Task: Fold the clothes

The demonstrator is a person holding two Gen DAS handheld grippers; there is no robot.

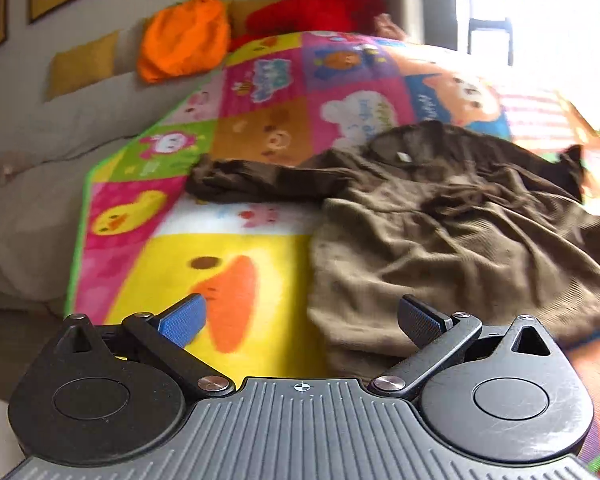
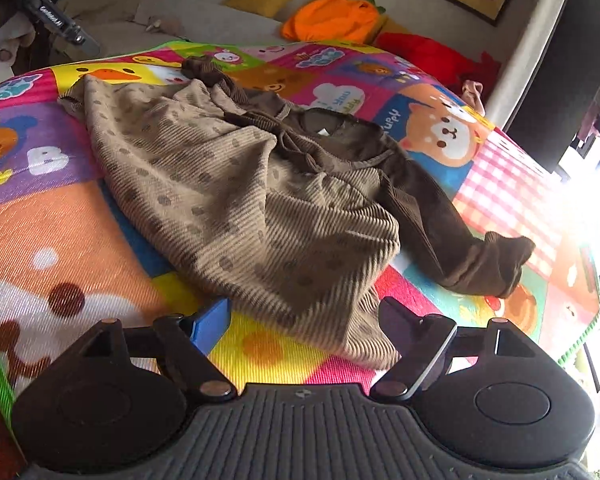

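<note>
A brown ribbed garment [image 1: 452, 232] with a dotted tan body and darker brown sleeves lies crumpled on a colourful cartoon play mat [image 1: 204, 256]. It also shows in the right wrist view [image 2: 252, 200] on the mat [image 2: 60, 216]. One dark sleeve [image 1: 256, 182] stretches left; the other sleeve [image 2: 476, 256] stretches right. My left gripper [image 1: 300, 320] is open, hovering at the garment's near left hem, holding nothing. My right gripper [image 2: 304, 320] is open, with the garment's near hem lying between its fingers, not clamped.
An orange plush cushion [image 1: 184, 36] and a red plush [image 1: 312, 12] sit at the mat's far end. A grey sofa [image 1: 40, 184] with yellow pillows borders the mat. A black camera [image 2: 48, 16] stands at the far left. Bright window glare lies to the right.
</note>
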